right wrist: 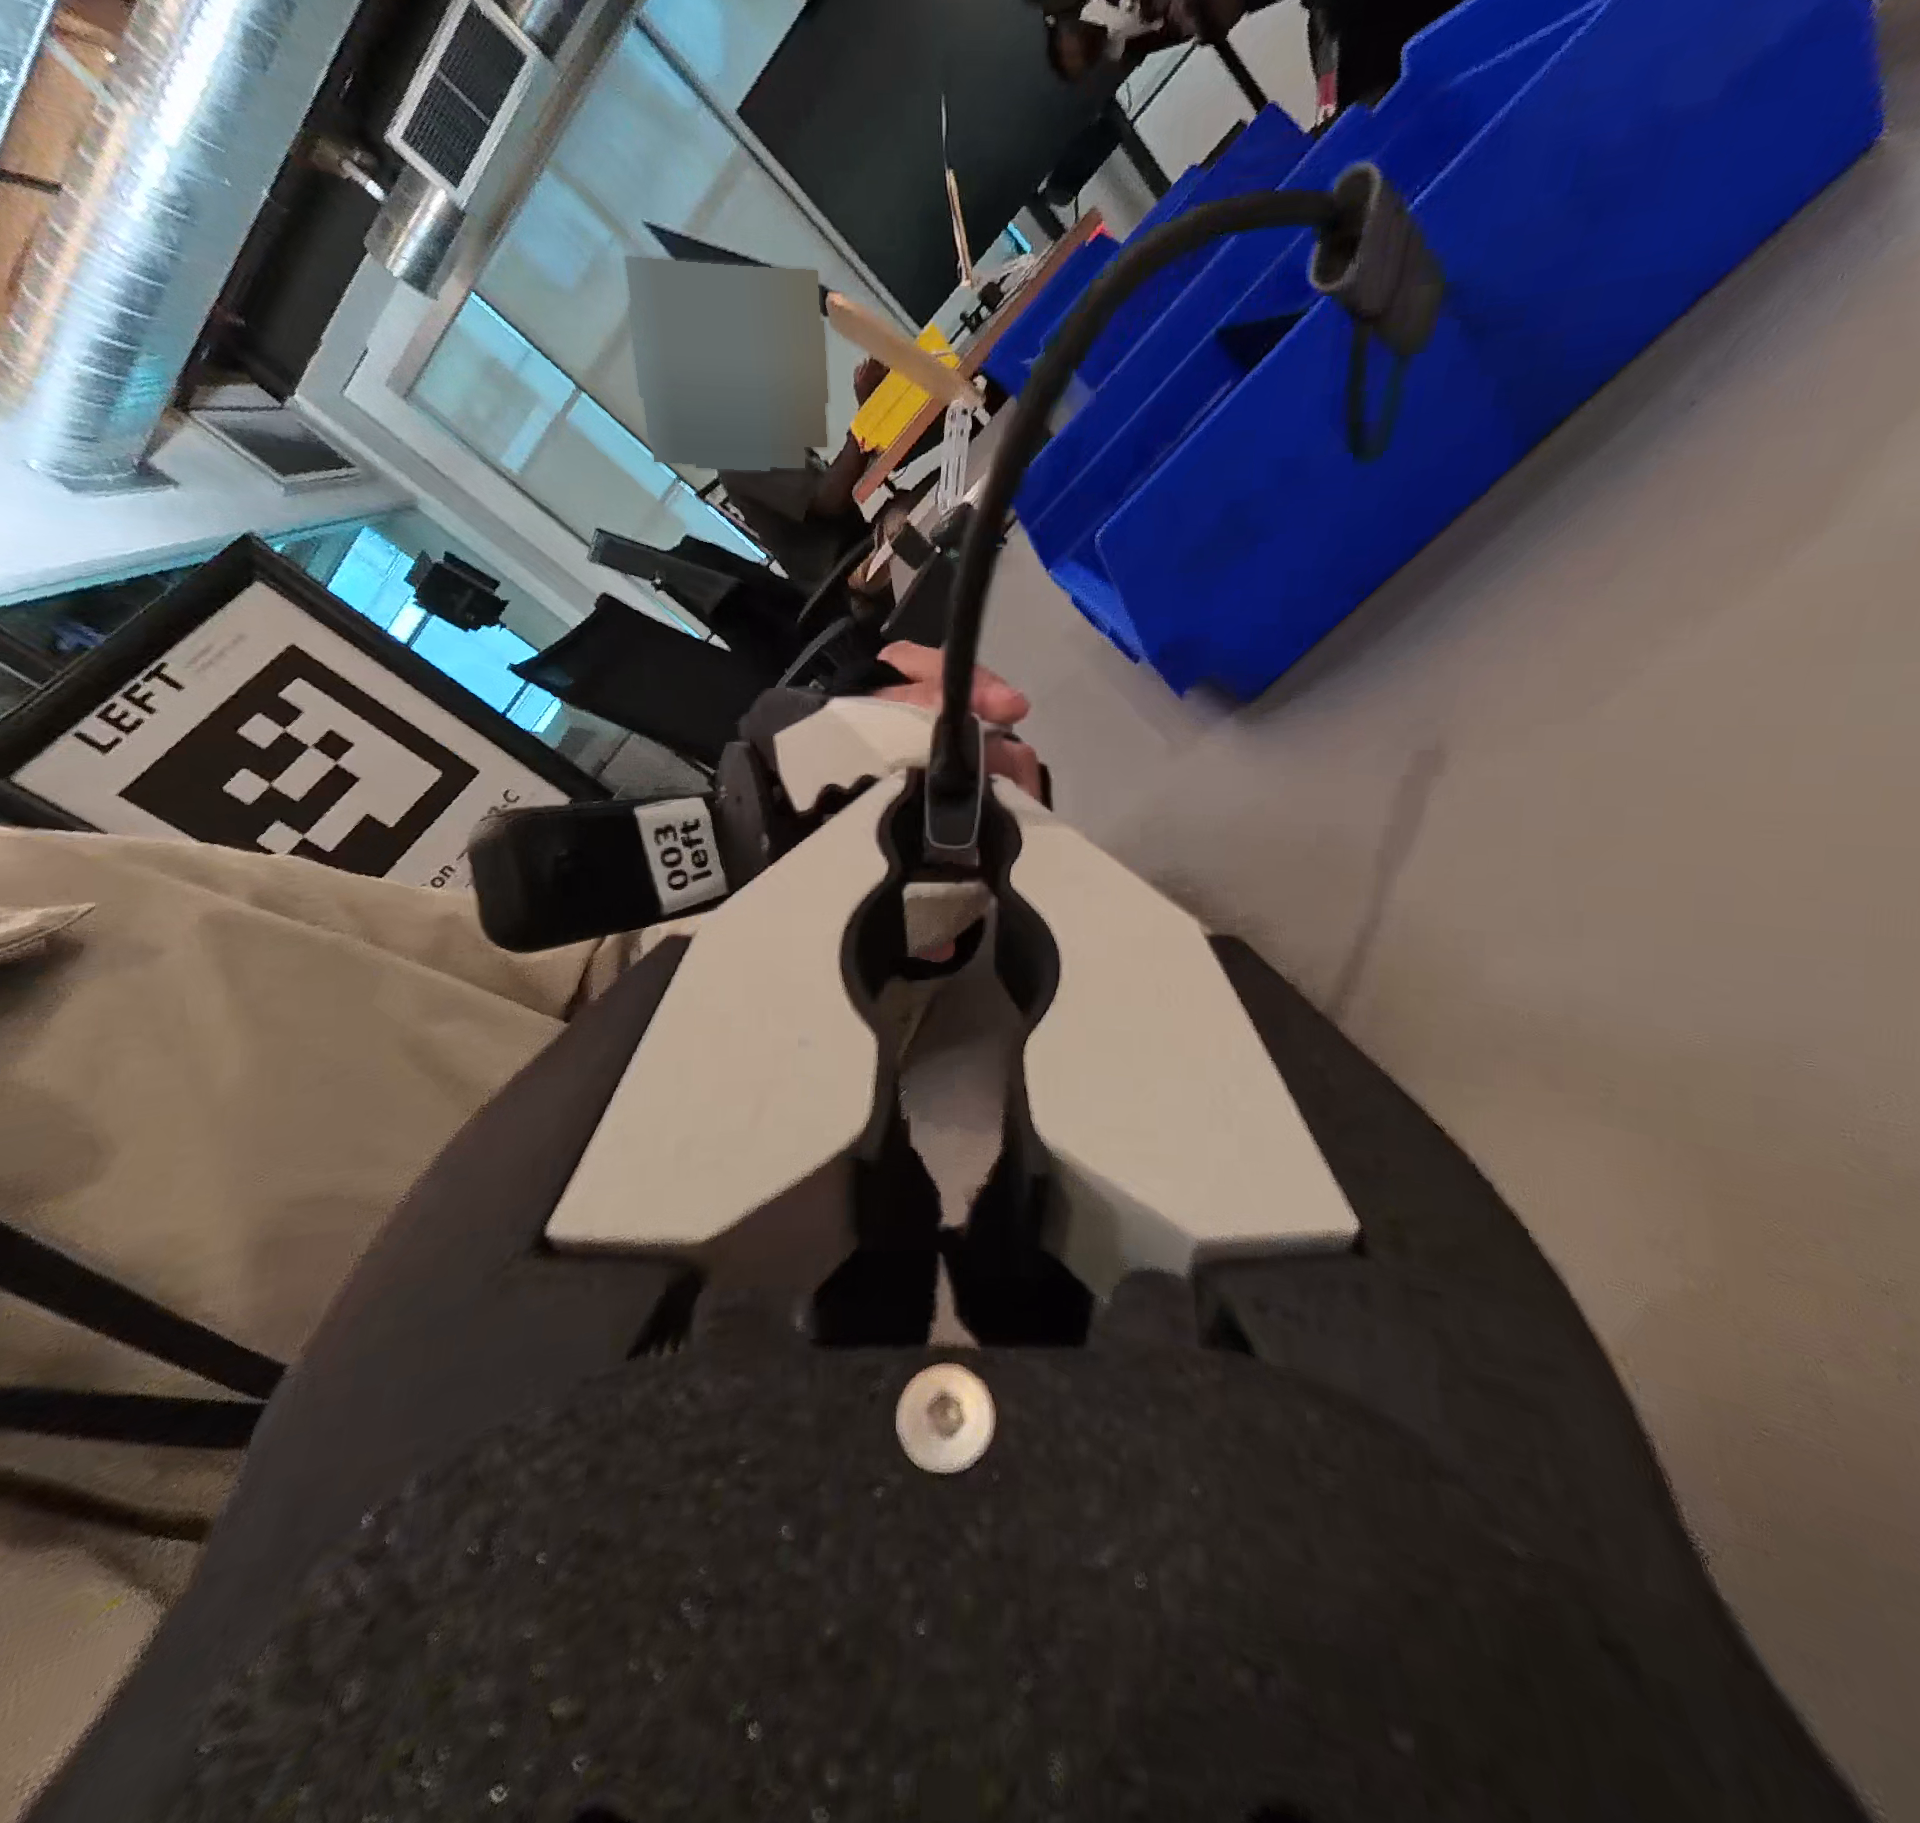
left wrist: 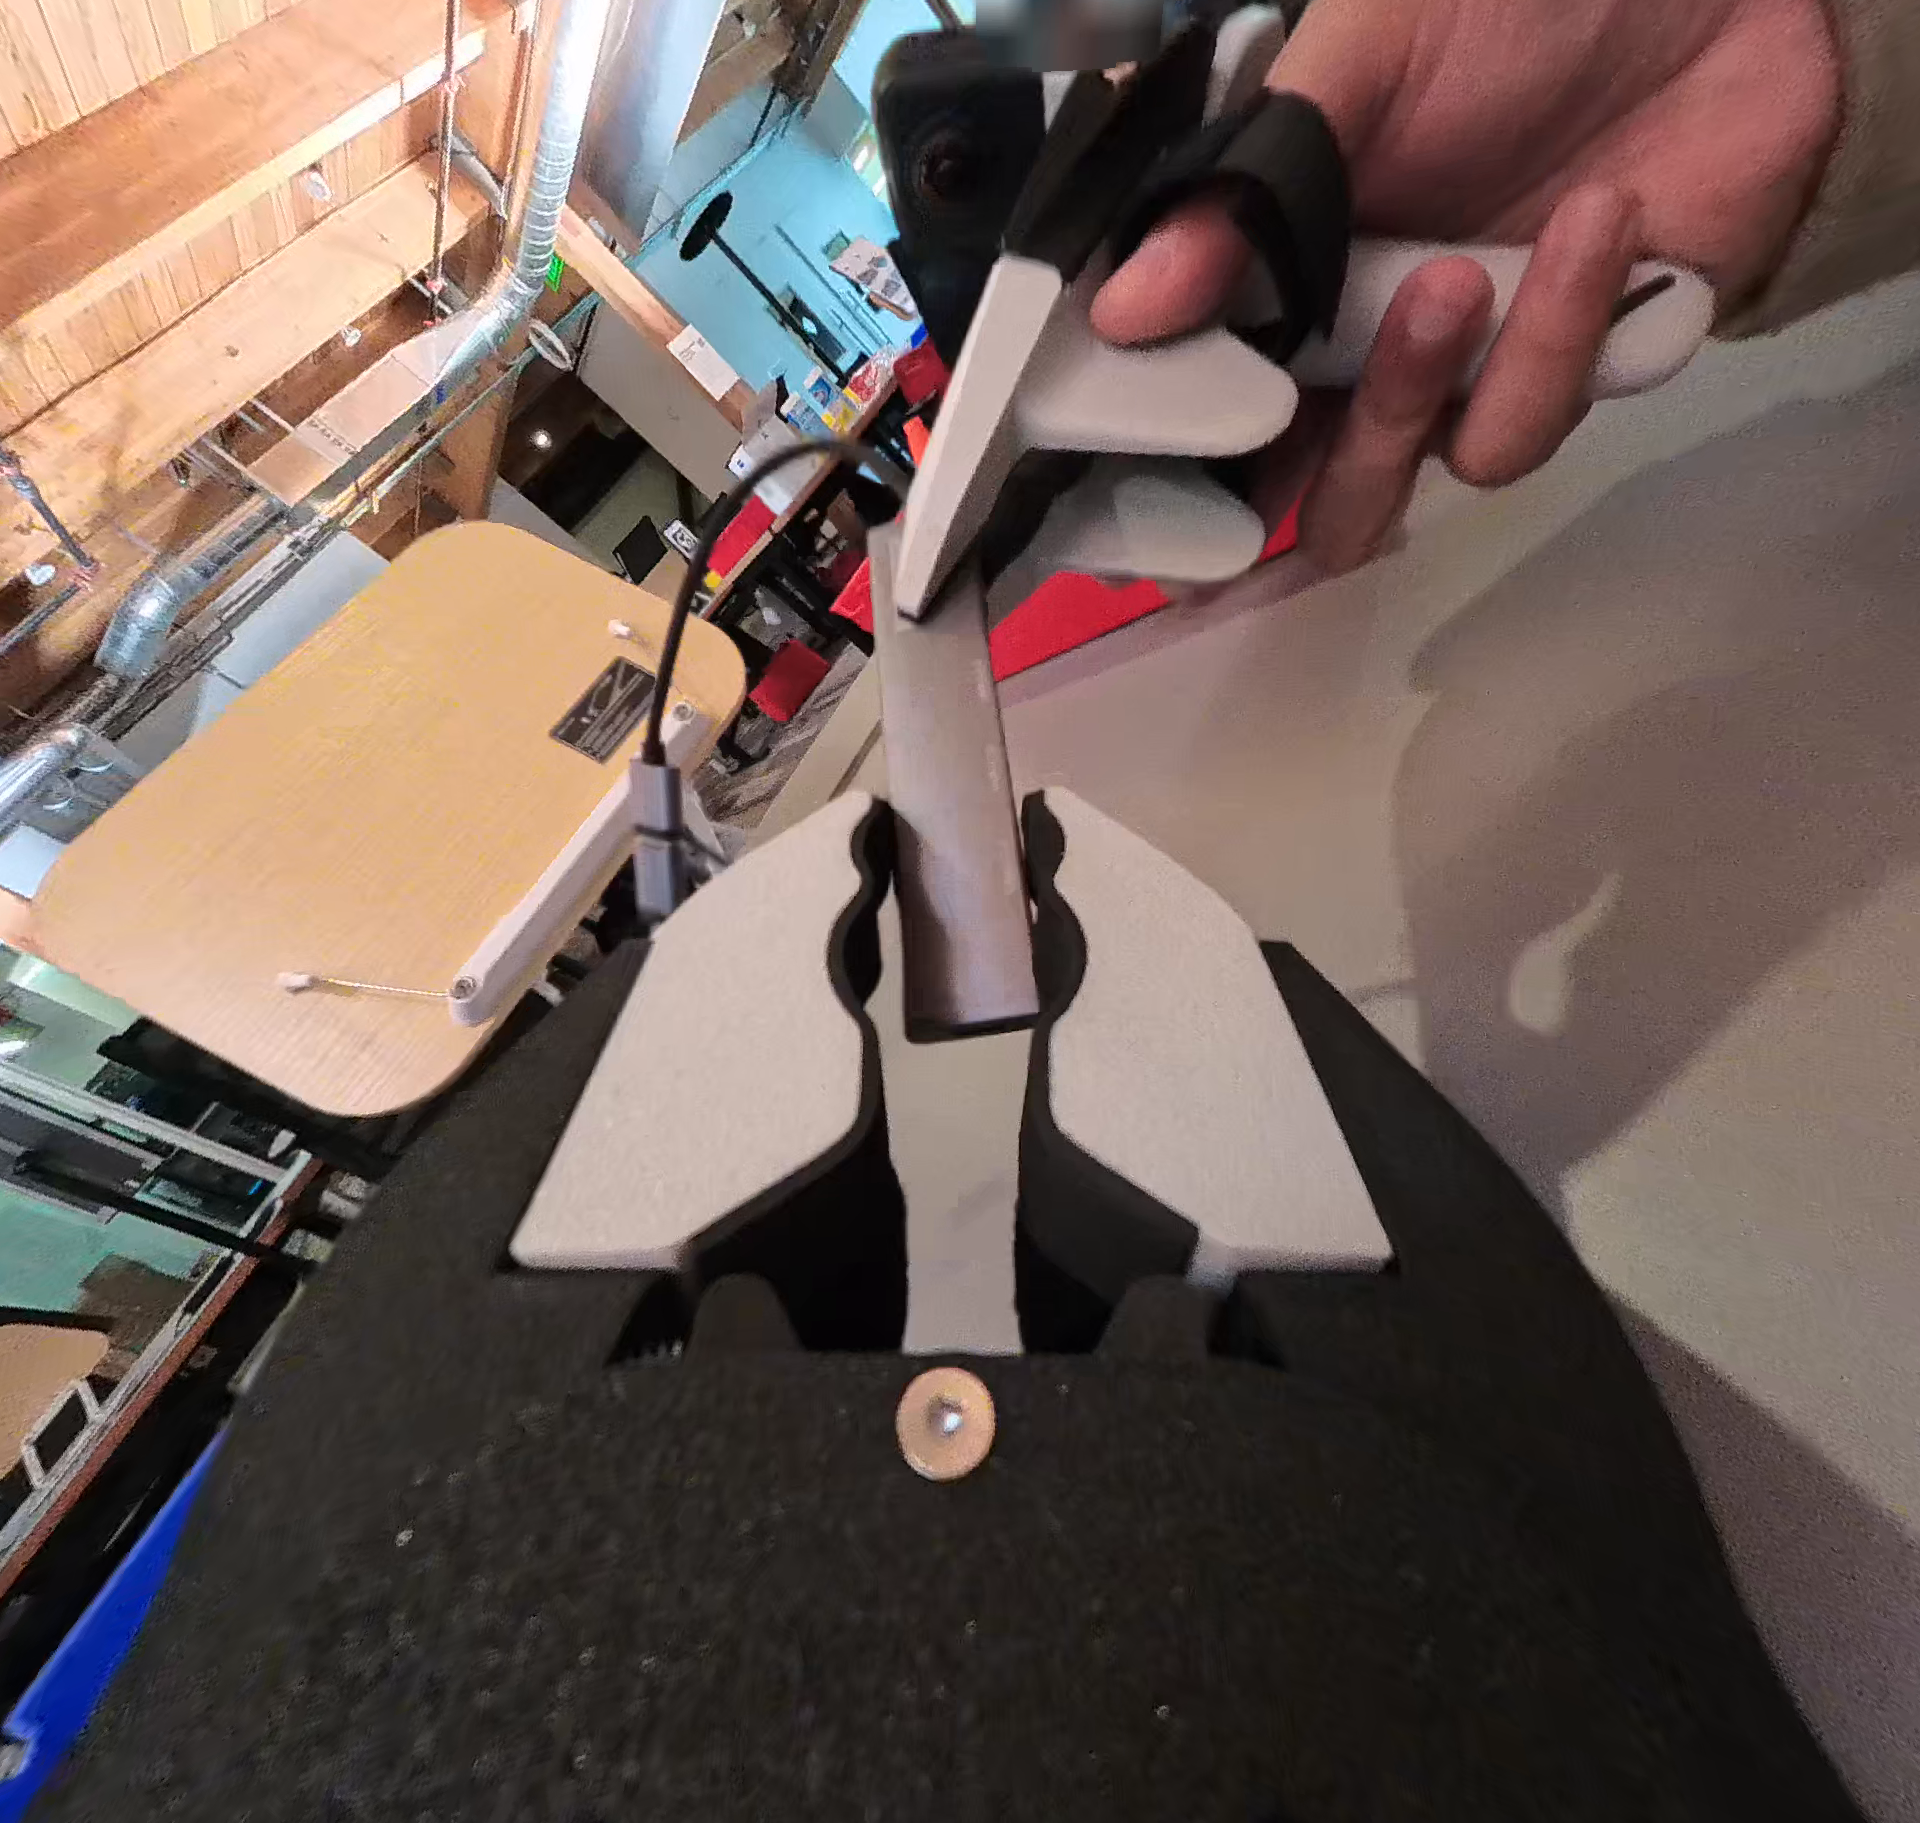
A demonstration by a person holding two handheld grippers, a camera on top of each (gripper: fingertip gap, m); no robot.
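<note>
Overhead, silver ducts [left wrist: 530, 173] | grey tabletop [right wrist: 1558, 942] | blue bins [right wrist: 1507, 339] beyond

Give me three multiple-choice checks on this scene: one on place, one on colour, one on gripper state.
1. Where is the dark bar?
A. held in the left gripper
B. on a wooden board
C. in a bin
2. What colour are the bins?
A. red
B. blue
C. green
3. How is the right gripper?
A. wide open
B. shut on the cable plug
C. out of view
Key: A, the pads press both sides of the bar; B, they are plainly blue; B, the plug sits pinched at the tips.
</note>
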